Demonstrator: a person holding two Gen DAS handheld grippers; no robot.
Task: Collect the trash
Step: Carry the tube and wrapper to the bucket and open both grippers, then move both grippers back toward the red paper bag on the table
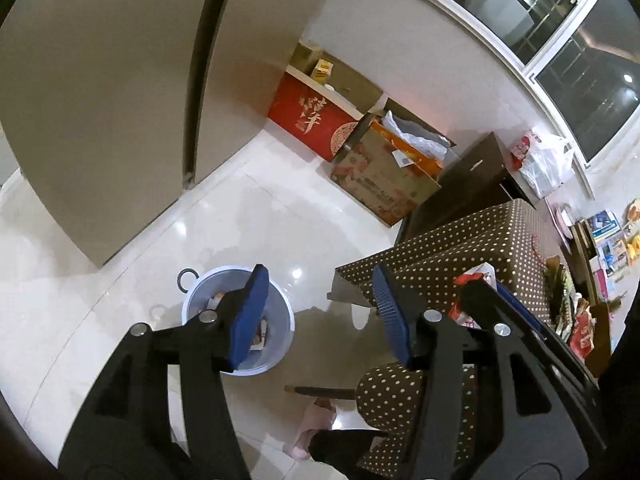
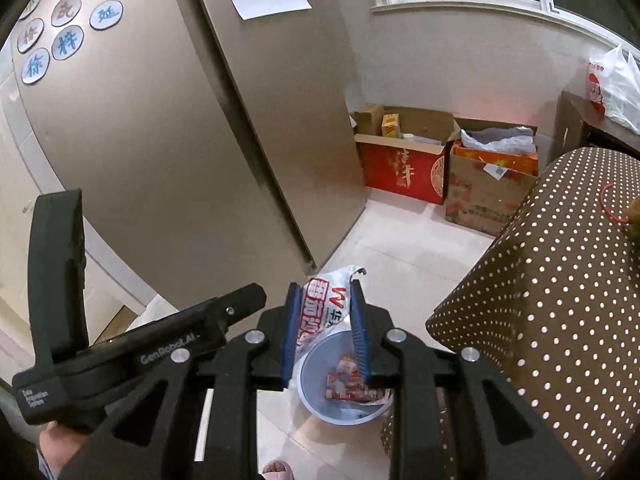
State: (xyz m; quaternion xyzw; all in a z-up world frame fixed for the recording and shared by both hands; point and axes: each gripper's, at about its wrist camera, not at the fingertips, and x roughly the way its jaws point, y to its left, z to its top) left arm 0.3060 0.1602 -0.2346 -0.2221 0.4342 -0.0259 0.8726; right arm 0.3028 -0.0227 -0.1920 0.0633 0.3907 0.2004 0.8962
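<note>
Over floor bin [image 2: 344, 380], right claw [image 2: 325, 334] grips wrapper [image 2: 320, 312]; left claw [image 1: 316, 316] gapes empty.

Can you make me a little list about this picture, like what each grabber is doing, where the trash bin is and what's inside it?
left gripper: open, nothing between its blue pads
right gripper: shut on a white and red wrapper, above the bin
bin: pale blue, round, standing on the floor beside the dotted tablecloth
inside the bin: red printed wrappers already at the bottom
floor: shiny pale tiles
nearby: fridge, cardboard boxes by the wall
</note>
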